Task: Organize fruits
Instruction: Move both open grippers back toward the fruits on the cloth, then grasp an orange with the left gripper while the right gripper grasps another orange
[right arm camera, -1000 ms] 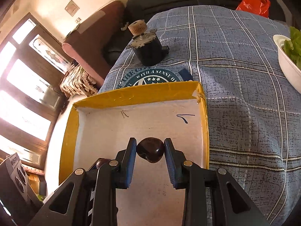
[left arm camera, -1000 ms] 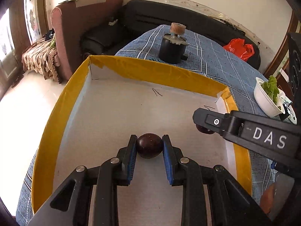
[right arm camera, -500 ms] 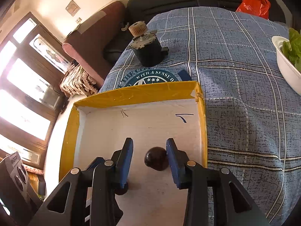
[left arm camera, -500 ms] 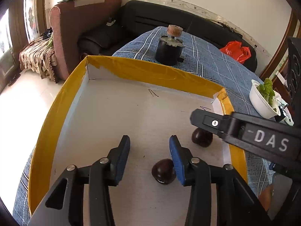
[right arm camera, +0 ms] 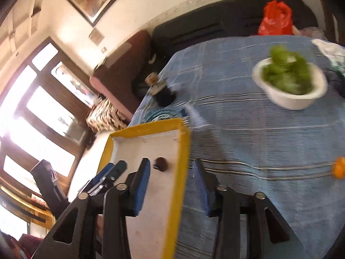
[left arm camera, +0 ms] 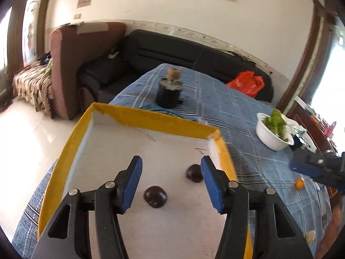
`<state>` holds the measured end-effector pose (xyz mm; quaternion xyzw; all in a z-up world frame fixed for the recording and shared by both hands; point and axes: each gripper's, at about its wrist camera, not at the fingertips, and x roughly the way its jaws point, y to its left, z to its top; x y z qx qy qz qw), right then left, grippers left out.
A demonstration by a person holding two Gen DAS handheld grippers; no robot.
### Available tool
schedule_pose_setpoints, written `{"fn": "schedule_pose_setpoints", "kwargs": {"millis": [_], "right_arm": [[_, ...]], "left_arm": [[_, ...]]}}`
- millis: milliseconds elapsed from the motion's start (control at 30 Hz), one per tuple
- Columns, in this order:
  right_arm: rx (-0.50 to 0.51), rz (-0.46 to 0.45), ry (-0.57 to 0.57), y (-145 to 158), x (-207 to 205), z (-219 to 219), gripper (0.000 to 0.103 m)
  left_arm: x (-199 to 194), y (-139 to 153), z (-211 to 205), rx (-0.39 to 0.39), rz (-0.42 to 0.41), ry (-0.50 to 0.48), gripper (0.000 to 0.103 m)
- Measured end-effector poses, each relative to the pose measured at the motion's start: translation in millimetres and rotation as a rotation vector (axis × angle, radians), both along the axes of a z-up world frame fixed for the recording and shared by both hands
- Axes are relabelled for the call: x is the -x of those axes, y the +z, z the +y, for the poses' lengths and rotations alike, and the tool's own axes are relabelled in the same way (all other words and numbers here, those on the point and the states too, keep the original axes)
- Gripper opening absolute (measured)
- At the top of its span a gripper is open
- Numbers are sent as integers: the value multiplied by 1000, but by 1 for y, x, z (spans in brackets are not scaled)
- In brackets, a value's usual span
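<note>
Two dark round fruits lie on the white floor of the yellow-rimmed box. My left gripper hovers above them, its jaws opening and touching neither fruit. My right gripper hangs over the box's right rim, jaws opening with nothing between them; one dark fruit shows just left of it. A small orange fruit sits on the blue cloth at the right, also seen as the orange fruit below my right gripper in the left wrist view.
A white bowl of greens stands on the checked blue tablecloth. A black jar with a cork top is behind the box. A red bag lies on the black sofa beyond. My left gripper shows at the box's left.
Both grippers have let go of their dark fruits, which now rest in the box. Both have lifted and pulled back; the right one has swung rightward over the box rim.
</note>
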<state>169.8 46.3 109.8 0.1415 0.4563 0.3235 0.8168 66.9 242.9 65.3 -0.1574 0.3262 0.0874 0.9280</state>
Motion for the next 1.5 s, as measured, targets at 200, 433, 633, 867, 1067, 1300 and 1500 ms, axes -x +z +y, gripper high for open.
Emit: {"fn": "schedule_pose_setpoints", "kwargs": {"millis": [200, 433, 633, 867, 1067, 1300, 1500], "right_arm": [[-71, 31, -95, -9, 16, -94, 52], [-54, 27, -273, -42, 16, -173, 57], [-157, 90, -301, -61, 7, -200, 57], [-197, 69, -318, -53, 15, -208, 63], [-216, 69, -324, -54, 18, -214, 63], [-197, 70, -334, -58, 15, -213, 63], [-104, 75, -399, -62, 4, -213, 63]], "left_arm": [[13, 21, -37, -59, -18, -115, 56], [39, 18, -106, 0, 73, -414, 57], [69, -5, -186, -66, 140, -717, 56], [64, -24, -223, -159, 200, -750, 56], [47, -40, -232, -164, 257, -741, 39], [40, -53, -229, -133, 275, -735, 36], [38, -39, -206, -22, 173, -696, 36]]}}
